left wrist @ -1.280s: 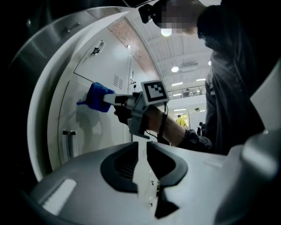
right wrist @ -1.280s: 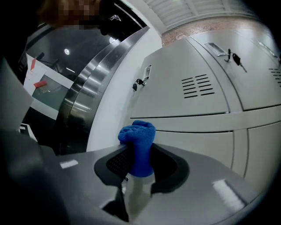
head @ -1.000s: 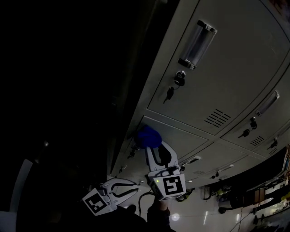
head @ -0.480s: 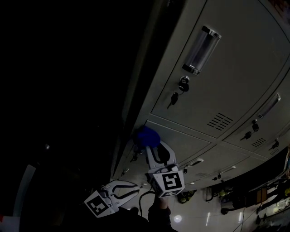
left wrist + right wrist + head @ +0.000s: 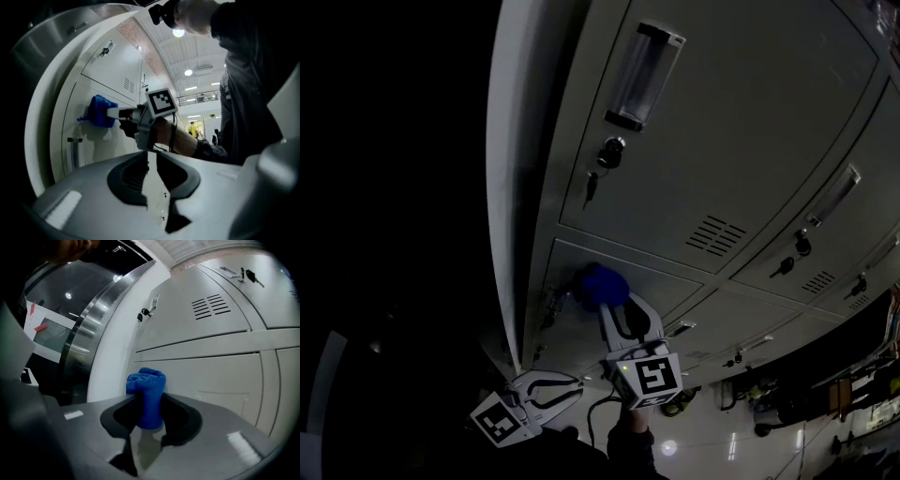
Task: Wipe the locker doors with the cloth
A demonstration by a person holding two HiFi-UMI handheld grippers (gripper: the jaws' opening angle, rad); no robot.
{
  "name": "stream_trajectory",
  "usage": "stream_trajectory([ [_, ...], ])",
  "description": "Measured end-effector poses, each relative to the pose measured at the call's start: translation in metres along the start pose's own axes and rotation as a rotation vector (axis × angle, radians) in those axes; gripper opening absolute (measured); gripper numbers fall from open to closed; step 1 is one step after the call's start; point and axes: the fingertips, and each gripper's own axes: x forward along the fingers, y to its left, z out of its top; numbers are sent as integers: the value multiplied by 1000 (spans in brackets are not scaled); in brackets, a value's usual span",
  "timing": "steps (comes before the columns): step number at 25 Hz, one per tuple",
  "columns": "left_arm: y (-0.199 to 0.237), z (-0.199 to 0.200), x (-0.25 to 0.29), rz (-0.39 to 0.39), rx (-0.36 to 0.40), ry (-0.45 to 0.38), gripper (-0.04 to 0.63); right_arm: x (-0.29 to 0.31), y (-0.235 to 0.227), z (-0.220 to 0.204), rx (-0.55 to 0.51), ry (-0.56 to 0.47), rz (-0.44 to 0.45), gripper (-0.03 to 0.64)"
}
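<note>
Right of the cloth (image 5: 598, 284) in my right gripper (image 5: 617, 302), the locker door (image 5: 666, 291) is bare and flat, room to pass. Left of it a small latch or key (image 5: 550, 302) sticks out. Farther up, a key (image 5: 590, 188) and handle (image 5: 641, 75) jut out. Left gripper (image 5: 574, 384) sits in open air, off the doors.

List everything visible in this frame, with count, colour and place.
locker doors: several, grey, filling the head view
door handles: at least two, pale, near door tops
keys: at least two, dark, hanging in door locks
vent slots: several groups, dark, on the doors
cloth: one, blue, against a lower door
right hand-held gripper: one, pale grey, jaws shut on the cloth
left hand-held gripper: one, pale grey, jaws together, empty, below the right one
</note>
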Motion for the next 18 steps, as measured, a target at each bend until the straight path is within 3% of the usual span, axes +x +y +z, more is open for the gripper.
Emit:
stream_trajectory([
  [18,-57,3,103,-65,-2,1,60,-90,-102,-18,-6,20,-83,121],
])
